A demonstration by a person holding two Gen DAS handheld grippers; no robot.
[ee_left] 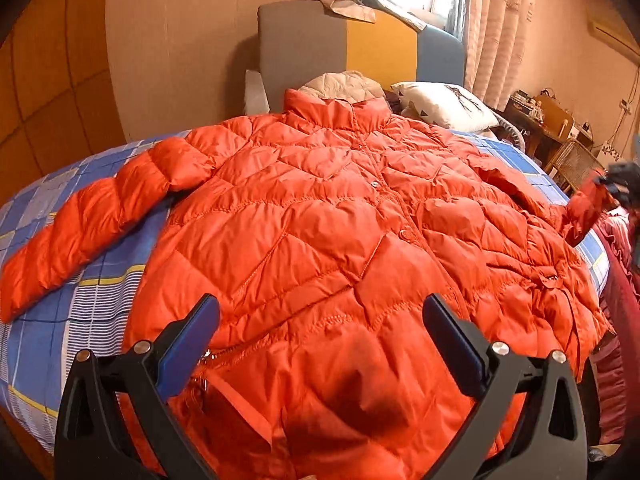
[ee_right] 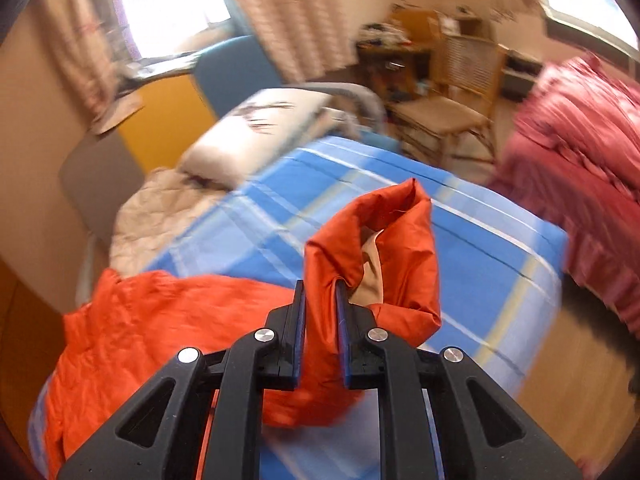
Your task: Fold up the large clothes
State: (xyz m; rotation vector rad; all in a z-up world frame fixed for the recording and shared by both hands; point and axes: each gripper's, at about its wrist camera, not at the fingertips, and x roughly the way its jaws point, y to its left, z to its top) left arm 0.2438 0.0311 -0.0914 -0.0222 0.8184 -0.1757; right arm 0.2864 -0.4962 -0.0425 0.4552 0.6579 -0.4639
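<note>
An orange quilted puffer jacket (ee_left: 340, 216) lies front up, buttoned, on a bed with a blue checked sheet (ee_left: 92, 280). Its one sleeve (ee_left: 92, 216) stretches flat toward the left. My left gripper (ee_left: 320, 316) hovers open over the jacket's lower hem, nothing between its fingers. My right gripper (ee_right: 320, 292) is shut on the cuff end of the other sleeve (ee_right: 384, 248), lifted off the sheet (ee_right: 480, 248) with its beige lining showing. In the left wrist view that raised sleeve (ee_left: 584, 212) and the right gripper (ee_left: 620, 188) appear at the far right edge.
A white pillow (ee_left: 444, 104) and a beige quilted garment (ee_left: 344, 84) lie at the head of the bed by the grey, yellow and blue headboard (ee_left: 360, 48). A wicker chair (ee_right: 452, 108) and cluttered desk (ee_right: 400, 52) stand beyond. Red ruffled fabric (ee_right: 580, 152) hangs on the right.
</note>
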